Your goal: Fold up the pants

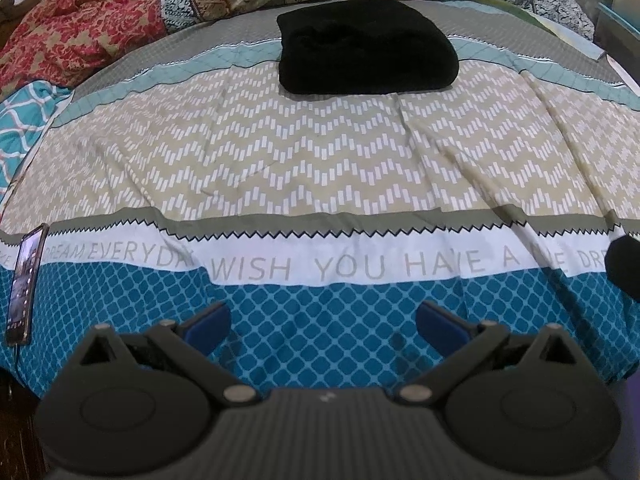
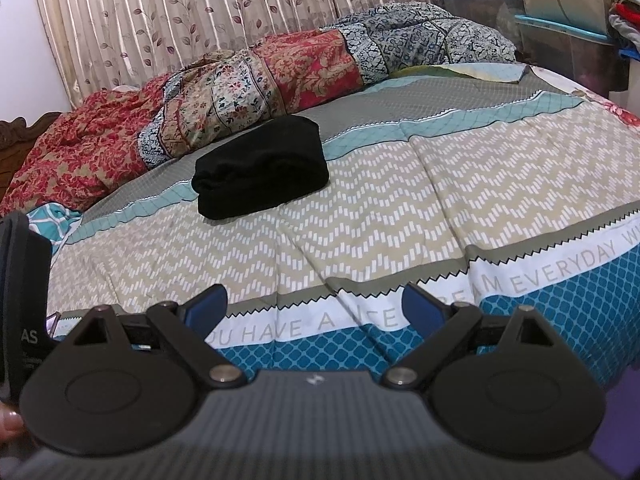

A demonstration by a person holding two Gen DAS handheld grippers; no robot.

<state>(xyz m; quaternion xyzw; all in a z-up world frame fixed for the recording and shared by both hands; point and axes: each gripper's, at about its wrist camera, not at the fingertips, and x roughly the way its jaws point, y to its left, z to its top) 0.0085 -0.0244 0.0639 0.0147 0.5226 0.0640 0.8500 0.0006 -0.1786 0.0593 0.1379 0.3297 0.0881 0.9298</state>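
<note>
Leaf-printed curtains (image 2: pixel 168 20) are hung behind the bed (image 1: pixel 320 168), which is covered by a banded bedspread (image 2: pixel 460 184) printed with chevrons, a line of lettering and a blue lattice. A crumpled floral quilt (image 2: pixel 248 92) is heaped along the far side of the bed. The black pants (image 1: pixel 366 54) are folded into a compact bundle and laid on the bedspread just in front of the quilt, well apart from both grippers. A phone (image 1: pixel 24 288) is placed at the left edge of the bed. The left gripper (image 1: pixel 323 322) is held over the blue lattice band, its fingers spread apart and empty. The right gripper (image 2: pixel 316 306) is held over the lettered band, its fingers likewise spread apart and empty.
</note>
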